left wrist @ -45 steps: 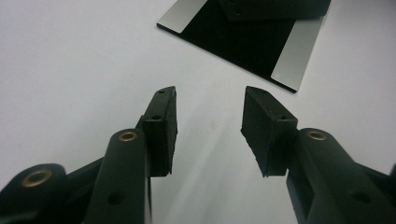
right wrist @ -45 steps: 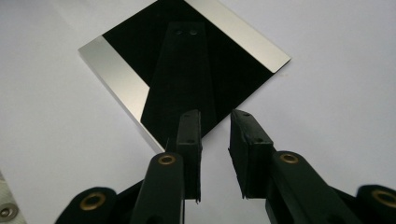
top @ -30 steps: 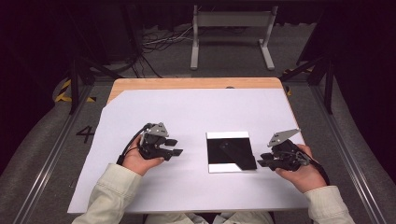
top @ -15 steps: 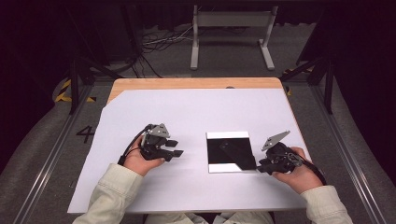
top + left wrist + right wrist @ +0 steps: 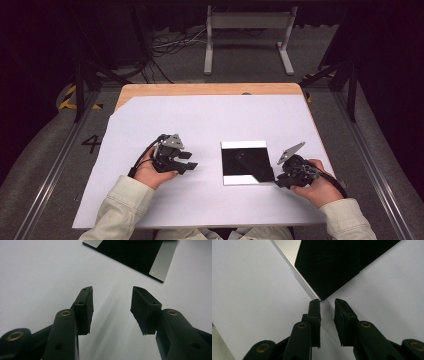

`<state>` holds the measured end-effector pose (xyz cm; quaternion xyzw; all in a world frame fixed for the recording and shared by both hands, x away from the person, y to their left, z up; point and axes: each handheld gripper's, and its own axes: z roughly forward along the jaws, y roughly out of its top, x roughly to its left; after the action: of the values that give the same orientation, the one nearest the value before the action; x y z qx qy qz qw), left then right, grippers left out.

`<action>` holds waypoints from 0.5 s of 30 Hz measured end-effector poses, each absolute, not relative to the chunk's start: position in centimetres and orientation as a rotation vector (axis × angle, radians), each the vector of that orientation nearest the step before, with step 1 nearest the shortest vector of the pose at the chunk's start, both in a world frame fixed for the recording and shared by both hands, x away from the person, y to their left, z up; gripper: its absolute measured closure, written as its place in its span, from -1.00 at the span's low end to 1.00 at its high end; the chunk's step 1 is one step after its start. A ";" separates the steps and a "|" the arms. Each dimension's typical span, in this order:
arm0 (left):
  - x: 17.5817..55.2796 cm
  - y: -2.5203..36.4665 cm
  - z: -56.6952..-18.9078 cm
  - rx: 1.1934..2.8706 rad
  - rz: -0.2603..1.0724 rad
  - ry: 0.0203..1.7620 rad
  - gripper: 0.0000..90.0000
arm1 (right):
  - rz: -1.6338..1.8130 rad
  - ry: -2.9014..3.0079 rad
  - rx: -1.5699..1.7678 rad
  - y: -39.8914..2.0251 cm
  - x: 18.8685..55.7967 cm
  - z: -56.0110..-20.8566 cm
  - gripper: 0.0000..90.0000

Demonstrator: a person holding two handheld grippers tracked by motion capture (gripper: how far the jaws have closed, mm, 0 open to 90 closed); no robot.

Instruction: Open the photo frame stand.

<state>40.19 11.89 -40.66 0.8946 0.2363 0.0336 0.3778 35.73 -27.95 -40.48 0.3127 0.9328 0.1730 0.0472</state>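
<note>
My right gripper (image 5: 327, 302) has its jaws narrowly apart, just been closing, with nothing between them; the near corner of the black square plate (image 5: 247, 162) with silver edge strips sits just beyond their tips. My left gripper (image 5: 112, 293) keeps jaws wide apart over bare white surface (image 5: 200, 125), the plate (image 5: 135, 255) well ahead. Nothing blocks either path.

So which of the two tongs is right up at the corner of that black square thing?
The right tongs: their tips sit at the near right corner of the flat black square sheet. The left tongs rest apart from it, jaws wide.
</note>
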 end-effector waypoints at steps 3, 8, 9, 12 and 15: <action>40.2 11.8 -40.7 2.286 0.083 0.605 0.18 | 0.508 2.856 0.941 -27.8 35.8 -40.7 0.73; 40.2 11.7 -40.8 2.291 0.082 0.601 0.18 | 0.489 2.853 0.919 -27.5 35.7 -40.9 0.84; 40.2 11.7 -40.8 2.290 0.080 0.601 0.18 | 0.490 2.847 0.915 -27.4 35.7 -40.8 0.85; 40.2 11.7 -40.8 2.292 0.081 0.601 0.18 | 0.487 2.850 0.902 -27.4 35.7 -40.8 0.90; 40.2 11.7 -40.8 2.289 0.081 0.605 0.17 | 0.491 2.851 0.883 -27.3 35.6 -40.6 0.93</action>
<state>40.17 11.71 -40.84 0.8951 0.2366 0.0315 0.3766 35.56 -27.33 -40.62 0.2914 0.9409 0.1622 0.0584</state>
